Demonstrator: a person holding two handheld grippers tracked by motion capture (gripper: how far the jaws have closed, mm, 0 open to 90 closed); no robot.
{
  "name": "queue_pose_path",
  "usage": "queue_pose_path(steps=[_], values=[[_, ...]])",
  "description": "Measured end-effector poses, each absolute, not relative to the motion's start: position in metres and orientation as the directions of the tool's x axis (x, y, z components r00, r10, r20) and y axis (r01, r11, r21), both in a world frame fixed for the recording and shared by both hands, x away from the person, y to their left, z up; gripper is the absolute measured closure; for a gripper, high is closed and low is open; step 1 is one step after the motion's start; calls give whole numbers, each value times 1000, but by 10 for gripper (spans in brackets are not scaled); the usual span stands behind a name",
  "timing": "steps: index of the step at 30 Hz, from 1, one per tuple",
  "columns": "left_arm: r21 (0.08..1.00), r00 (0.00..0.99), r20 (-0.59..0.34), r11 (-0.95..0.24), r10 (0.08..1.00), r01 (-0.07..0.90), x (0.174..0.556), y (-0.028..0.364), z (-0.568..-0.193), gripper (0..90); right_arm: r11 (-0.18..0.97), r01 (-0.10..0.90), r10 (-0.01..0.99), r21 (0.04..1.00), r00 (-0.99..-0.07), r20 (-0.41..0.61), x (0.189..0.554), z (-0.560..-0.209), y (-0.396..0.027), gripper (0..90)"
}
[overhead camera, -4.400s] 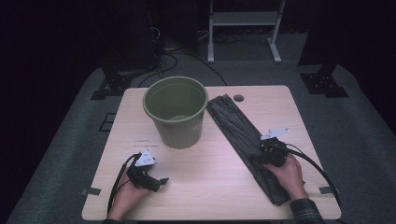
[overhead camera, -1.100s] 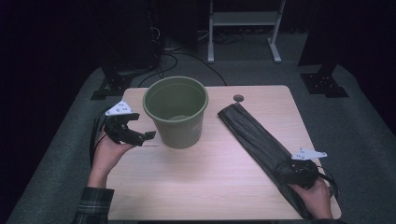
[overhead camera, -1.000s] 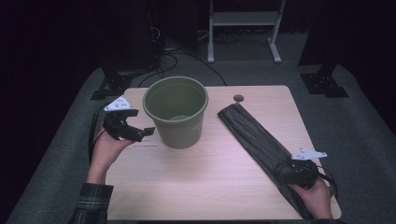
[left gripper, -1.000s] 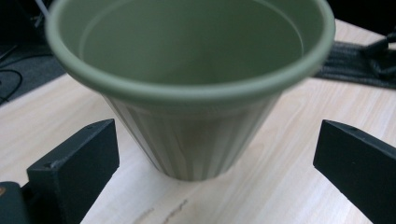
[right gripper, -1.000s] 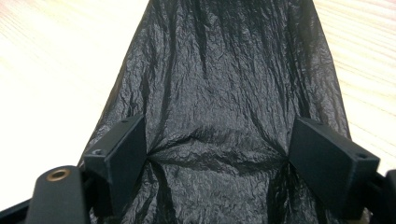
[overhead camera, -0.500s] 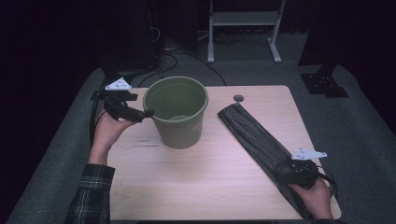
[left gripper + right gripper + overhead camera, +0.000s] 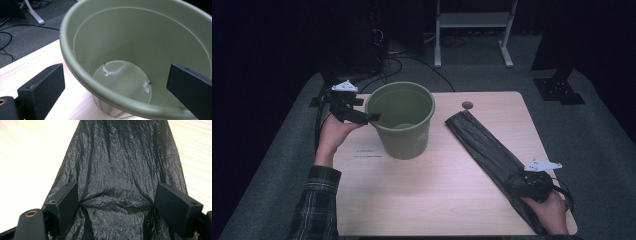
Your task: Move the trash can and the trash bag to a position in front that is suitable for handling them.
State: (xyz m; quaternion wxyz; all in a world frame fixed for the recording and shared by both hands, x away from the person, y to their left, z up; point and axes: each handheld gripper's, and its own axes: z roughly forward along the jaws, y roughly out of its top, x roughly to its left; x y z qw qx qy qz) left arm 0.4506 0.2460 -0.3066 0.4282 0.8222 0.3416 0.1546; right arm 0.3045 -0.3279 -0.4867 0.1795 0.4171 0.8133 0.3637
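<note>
Since the black plastic bag (image 7: 494, 152) lies flat as a long folded strip across the right side of the table (image 7: 442, 200), running from near the small round hole (image 7: 467, 105) down to the near right corner, I judge it thin, limp, very light and a bit slippery, so it will sag and slide, not lift as one piece. Best hold looks like a pinch on an end or a bunched fold, not the flat middle. My right gripper (image 7: 116, 203) sits over the near end of the bag, jaws standing wide with the crinkled film drawn into creases between them, so it looks pressed into the plastic, gathering it; I read that as a grip on the bag, loose at best. The green bucket (image 7: 401, 120) stands upright left of centre, well apart from the bag, empty, glossy bottom showing in the left gripper view. It looks stiff, light and smooth-walled; the rolled rim (image 7: 82, 82) is the obvious handle. My left gripper (image 7: 117, 92) is released, jaws spread, one outside the near wall and one over the inside, straddling that rim without clamping it. Risk I see: a light bucket tips or skids if the rim is pulled sideways.
</note>
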Motion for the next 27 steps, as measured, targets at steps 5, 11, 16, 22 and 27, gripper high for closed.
queue_pose_path(steps=[5,11,16,22,27], values=[[795,722,-20,-426,692,431,453,240,-313,0,387,548,809,741,-588,12,304,-487,-328,179],[805,721,-41,-405,692,434,456,240,-318,0,387,548,809,741,-587,12,304,-487,-328,178],[797,741,-52,-419,669,435,455,230,-320,0,387,548,809,741,-587,12,304,-487,-328,178],[793,778,-33,-458,627,402,445,212,-321,0,387,548,809,741,-588,12,304,-487,-328,178],[805,807,-39,-461,589,375,432,198,-323,0,387,548,809,741,-588,12,305,-487,-328,178]])
